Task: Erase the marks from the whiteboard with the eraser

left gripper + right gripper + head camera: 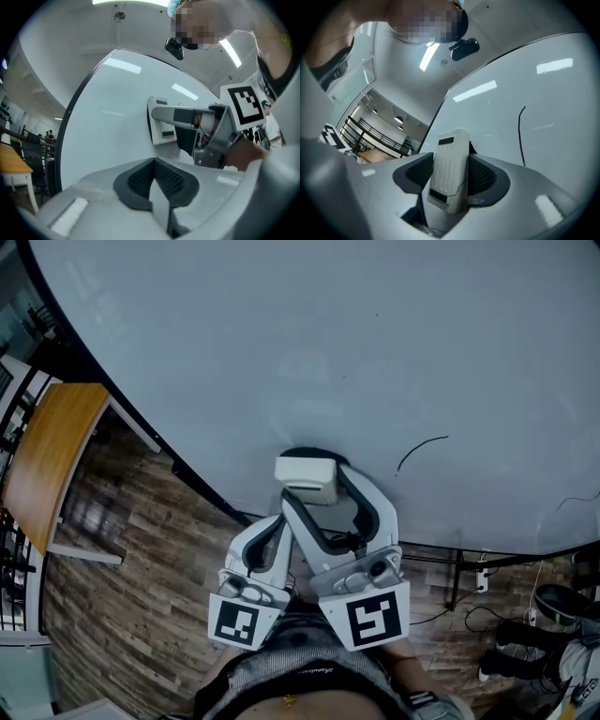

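Observation:
The whiteboard (309, 343) fills the upper head view. A short curved black mark (419, 450) lies on it, right of the eraser; it also shows as a thin black line, the mark (520, 136), in the right gripper view. My right gripper (314, 486) is shut on the white eraser (307, 478), which sits against the board's lower part. The eraser (449, 169) stands between the dark pads in the right gripper view. My left gripper (277, 532) is shut with nothing in it, below and left of the eraser (159, 121).
A second thin mark (577, 502) runs near the board's right lower edge. Wooden floor (131, 587) lies below the board. A wooden table (47, 460) stands at the left. Cables and a power strip (481, 579) lie at the right, beside shoes (562, 601).

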A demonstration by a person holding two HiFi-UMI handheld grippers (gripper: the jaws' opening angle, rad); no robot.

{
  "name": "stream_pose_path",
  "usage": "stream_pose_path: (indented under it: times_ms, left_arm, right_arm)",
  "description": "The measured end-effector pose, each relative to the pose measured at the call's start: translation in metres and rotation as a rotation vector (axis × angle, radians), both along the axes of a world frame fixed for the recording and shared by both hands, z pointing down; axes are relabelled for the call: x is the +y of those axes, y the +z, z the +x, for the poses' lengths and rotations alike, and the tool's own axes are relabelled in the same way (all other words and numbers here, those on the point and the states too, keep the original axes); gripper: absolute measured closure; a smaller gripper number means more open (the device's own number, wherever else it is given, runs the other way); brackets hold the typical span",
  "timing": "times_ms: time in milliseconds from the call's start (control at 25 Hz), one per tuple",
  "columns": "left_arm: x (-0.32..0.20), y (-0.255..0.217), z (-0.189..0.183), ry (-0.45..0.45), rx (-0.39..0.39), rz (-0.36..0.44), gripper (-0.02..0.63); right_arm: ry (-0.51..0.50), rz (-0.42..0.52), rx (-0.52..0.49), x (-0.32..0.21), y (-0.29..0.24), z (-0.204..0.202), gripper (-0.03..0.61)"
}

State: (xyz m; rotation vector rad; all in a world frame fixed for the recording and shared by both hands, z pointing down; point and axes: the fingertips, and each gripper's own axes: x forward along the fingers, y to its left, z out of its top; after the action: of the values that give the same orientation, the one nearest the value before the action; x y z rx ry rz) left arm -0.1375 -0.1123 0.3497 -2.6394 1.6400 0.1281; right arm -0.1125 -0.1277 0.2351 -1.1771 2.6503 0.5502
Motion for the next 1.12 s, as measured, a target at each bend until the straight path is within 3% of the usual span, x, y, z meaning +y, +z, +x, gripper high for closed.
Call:
stream_pose_path:
  times_ms: [440,760,1120]
  left_arm:
    - [0.000,0.000,0.048,0.092,0.001,-0.007,0.611]
    - [0.010,-0.001,0.101,0.127,0.010,-0.006,0.611]
    - [0.026,-0.002,0.148,0.137,0.026,-0.012,0.611]
  right_arm:
    - [0.079,-0.017,0.036,-0.001,0.011,0.050,0.342]
    - [0.148,-0.047,0.069,0.005,0.024,0.114,0.342]
    - [0.194,-0.080,0.023,0.013,0.022,0.184,0.339]
